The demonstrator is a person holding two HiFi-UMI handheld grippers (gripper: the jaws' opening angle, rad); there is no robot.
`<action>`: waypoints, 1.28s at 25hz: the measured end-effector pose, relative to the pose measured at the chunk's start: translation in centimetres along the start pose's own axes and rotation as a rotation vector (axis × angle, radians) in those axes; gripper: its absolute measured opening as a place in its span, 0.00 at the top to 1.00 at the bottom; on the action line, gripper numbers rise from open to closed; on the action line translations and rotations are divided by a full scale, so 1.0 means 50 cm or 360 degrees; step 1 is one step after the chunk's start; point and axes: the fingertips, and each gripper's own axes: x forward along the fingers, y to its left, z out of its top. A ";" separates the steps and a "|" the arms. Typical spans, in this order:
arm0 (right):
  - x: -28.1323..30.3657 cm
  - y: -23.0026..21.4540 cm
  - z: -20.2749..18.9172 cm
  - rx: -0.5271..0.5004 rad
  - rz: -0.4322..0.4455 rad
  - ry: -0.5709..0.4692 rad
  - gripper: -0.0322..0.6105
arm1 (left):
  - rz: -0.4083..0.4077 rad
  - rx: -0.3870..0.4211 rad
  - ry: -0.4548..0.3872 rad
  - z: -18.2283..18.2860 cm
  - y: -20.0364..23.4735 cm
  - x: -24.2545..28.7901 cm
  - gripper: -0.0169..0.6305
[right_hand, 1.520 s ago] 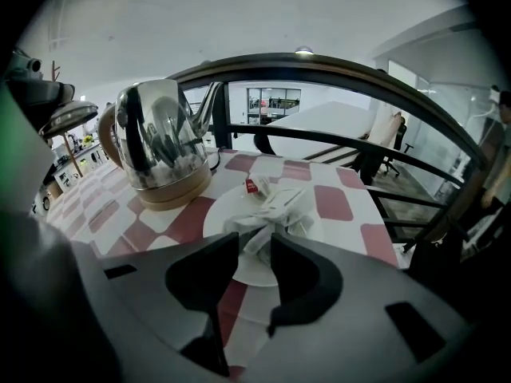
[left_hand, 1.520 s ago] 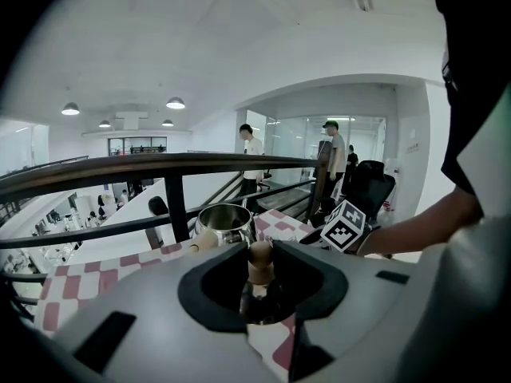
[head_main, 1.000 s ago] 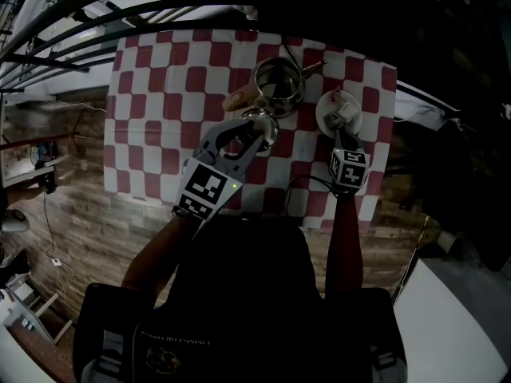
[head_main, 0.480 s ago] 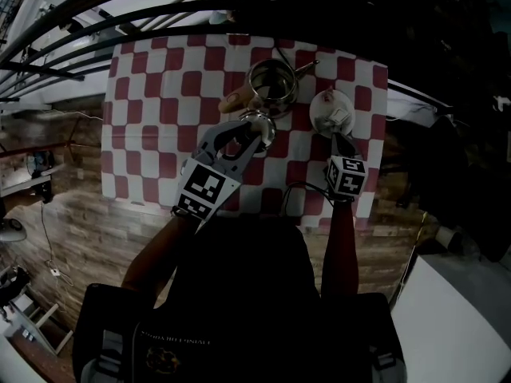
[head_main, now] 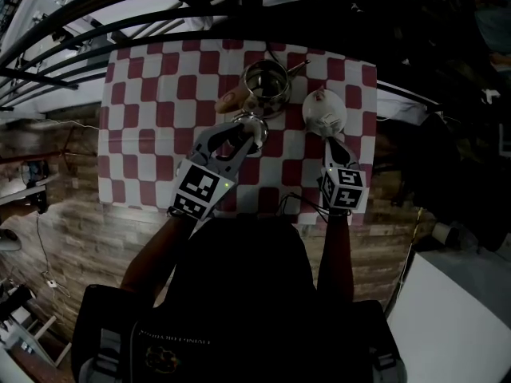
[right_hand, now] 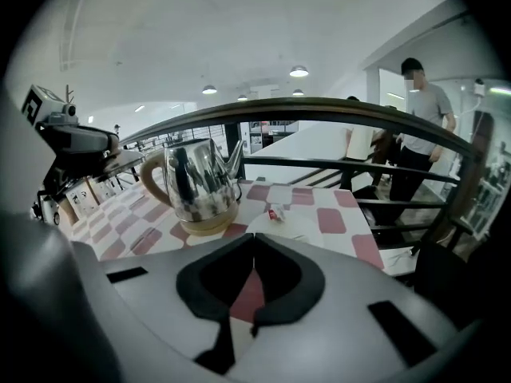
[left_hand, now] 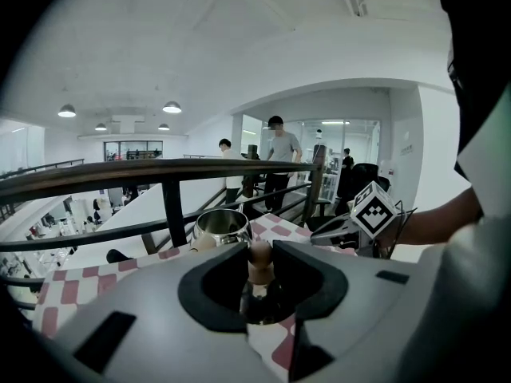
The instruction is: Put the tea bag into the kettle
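The steel kettle (head_main: 266, 86) stands open at the far middle of the checked table; it also shows in the right gripper view (right_hand: 196, 183). My left gripper (head_main: 250, 128) is shut on the brown knob of the kettle lid (left_hand: 259, 255) and holds it just in front of the kettle (left_hand: 219, 226). The tea bag (right_hand: 275, 211) lies on a white plate (head_main: 323, 112) to the right of the kettle. My right gripper (head_main: 332, 142) is shut just short of the plate, with nothing seen between its jaws (right_hand: 254, 238).
A red-and-white checked cloth (head_main: 152, 118) covers the table. A dark railing (right_hand: 335, 110) runs behind the table's far edge. People stand beyond the railing. A wood-look floor (head_main: 64, 214) lies to the left.
My right gripper has drawn back from the plate towards me and its jaws have closed. The left gripper keeps the lid in about the same place.
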 end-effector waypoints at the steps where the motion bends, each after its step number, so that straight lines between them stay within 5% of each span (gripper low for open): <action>1: -0.007 0.005 0.007 -0.0010 0.0002 -0.0012 0.92 | 0.0001 -0.0002 -0.0002 -0.002 0.001 -0.003 0.82; 32: -0.071 0.192 0.259 -0.0294 0.0246 -0.0401 0.92 | 0.0196 -0.0122 -0.0012 -0.060 0.070 -0.117 0.82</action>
